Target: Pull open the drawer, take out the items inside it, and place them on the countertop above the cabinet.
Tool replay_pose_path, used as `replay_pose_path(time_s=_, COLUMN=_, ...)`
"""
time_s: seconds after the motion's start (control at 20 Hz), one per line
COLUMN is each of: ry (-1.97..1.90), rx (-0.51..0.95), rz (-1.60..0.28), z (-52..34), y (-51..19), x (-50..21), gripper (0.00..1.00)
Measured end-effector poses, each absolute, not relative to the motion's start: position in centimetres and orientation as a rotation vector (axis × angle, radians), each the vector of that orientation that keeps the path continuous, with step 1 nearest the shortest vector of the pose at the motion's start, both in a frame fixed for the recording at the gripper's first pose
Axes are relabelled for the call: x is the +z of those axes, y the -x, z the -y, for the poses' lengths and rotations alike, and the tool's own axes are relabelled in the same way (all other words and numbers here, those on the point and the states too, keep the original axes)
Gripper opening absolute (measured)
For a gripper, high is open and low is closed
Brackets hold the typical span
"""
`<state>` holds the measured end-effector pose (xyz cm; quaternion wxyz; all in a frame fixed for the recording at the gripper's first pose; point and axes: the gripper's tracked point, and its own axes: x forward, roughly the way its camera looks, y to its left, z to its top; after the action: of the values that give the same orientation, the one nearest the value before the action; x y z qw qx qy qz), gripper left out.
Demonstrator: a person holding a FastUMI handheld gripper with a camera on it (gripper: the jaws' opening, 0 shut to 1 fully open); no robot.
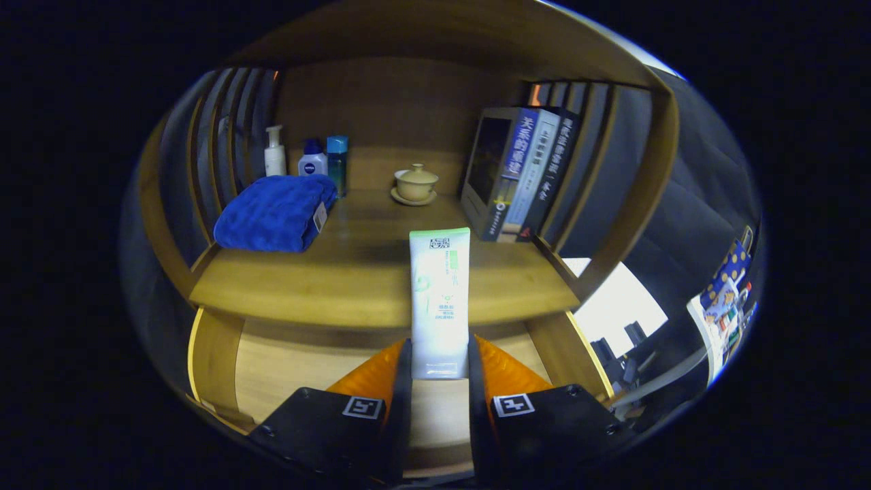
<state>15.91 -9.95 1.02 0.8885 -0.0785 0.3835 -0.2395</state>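
Gripping a white tube with green print, the claw has both fingers pressed on the tube's lower end, one on each side; tube stands upright, crimped end up, at frame centre. Below and behind the tube, the open drawer shows a bare pale wood floor in the lower part of the frame, side walls visible lower left and lower right; can't tell if anything else lies in it, the fingers block the near part. Above the drawer, the wooden bench runs across mid-frame, and the tube's upper half overlaps it in view; whether it touches the bench edge, can't tell. On the bench: folded blue towel at left; behind it in the upper left, a white pump bottle, a small white-and-blue bottle and a teal box side by side against the back panel. Lidded cup on a saucer sits at centre back, well apart from the tube. Row of books leans against the slatted right side, upper right. Claw points straight at the cabinet, level, fingers parallel, centred over the drawer opening.
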Motion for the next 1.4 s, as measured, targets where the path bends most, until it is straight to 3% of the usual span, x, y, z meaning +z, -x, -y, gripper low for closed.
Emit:
replay_pose_path(time_s=0.3, ry=0.147, rx=-0.42, rz=-0.847, z=10.8, y=-20.5, x=-2.0, gripper=0.45)
replay_pose_path(time_s=0.8, ry=0.102, rx=-0.385, rz=-0.826, z=11.0, y=-21.7, x=-3.1, gripper=0.49)
replay_pose_path(time_s=0.95, ry=0.104, rx=-0.392, rz=-0.789, z=11.1, y=-22.1, x=-2.7, gripper=0.57)
replay_pose_path(time_s=1.2, ry=0.103, rx=-0.379, rz=-0.778, z=11.0, y=-21.9, x=-2.6, gripper=1.0)
replay_pose_path(time_s=1.4, ry=0.123, rx=-0.39, rz=-0.688, z=11.2, y=-21.7, x=-0.3, gripper=0.99)
